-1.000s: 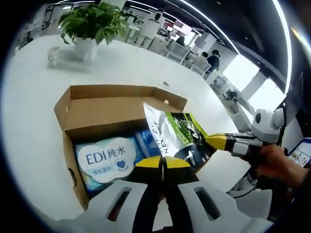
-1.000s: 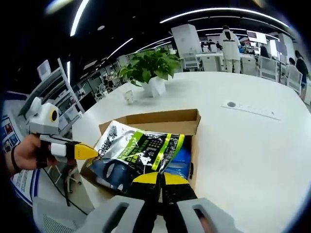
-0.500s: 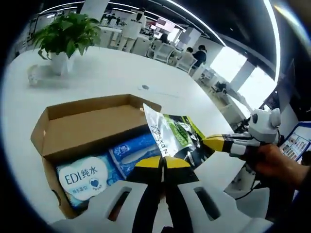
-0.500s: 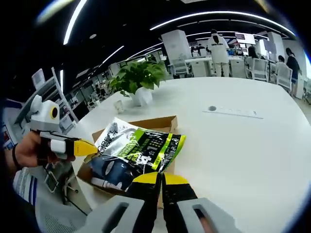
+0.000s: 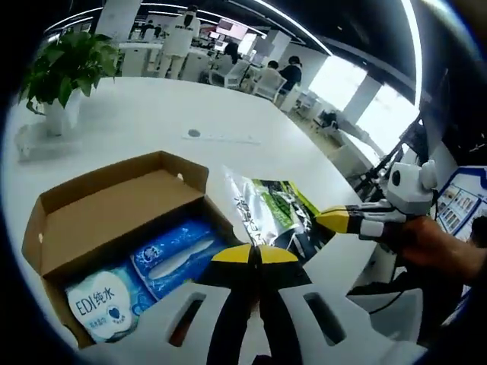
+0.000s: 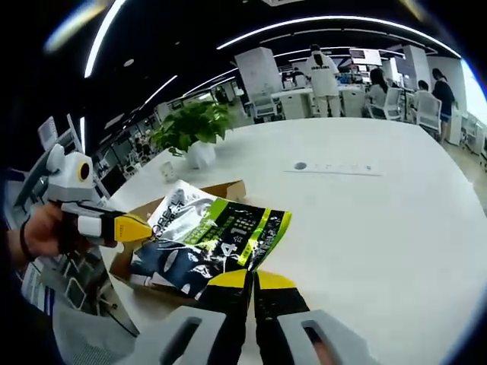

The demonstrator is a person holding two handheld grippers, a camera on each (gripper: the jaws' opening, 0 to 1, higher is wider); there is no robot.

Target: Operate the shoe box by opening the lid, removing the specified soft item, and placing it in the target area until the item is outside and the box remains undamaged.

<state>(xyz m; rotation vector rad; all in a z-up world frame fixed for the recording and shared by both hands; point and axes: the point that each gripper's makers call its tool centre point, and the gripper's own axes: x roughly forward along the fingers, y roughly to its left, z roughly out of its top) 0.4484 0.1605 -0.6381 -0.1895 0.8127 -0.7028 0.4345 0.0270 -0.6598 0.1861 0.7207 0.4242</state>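
Both grippers' jaws clamped on pouch (image 5: 275, 214), now seemingly farther beyond box (image 5: 114, 199).

We are in a large open-plan office. A long white table (image 6: 396, 228) runs away from us, with a potted plant (image 6: 190, 133) standing on it and a flush cable port (image 6: 300, 166) set in its top. Beyond it we see rows of desks with white chairs (image 5: 265, 82), people (image 6: 326, 72) standing and sitting among them, curved strip lights (image 6: 327, 26) on a dark ceiling, and bright windows (image 5: 380, 114).
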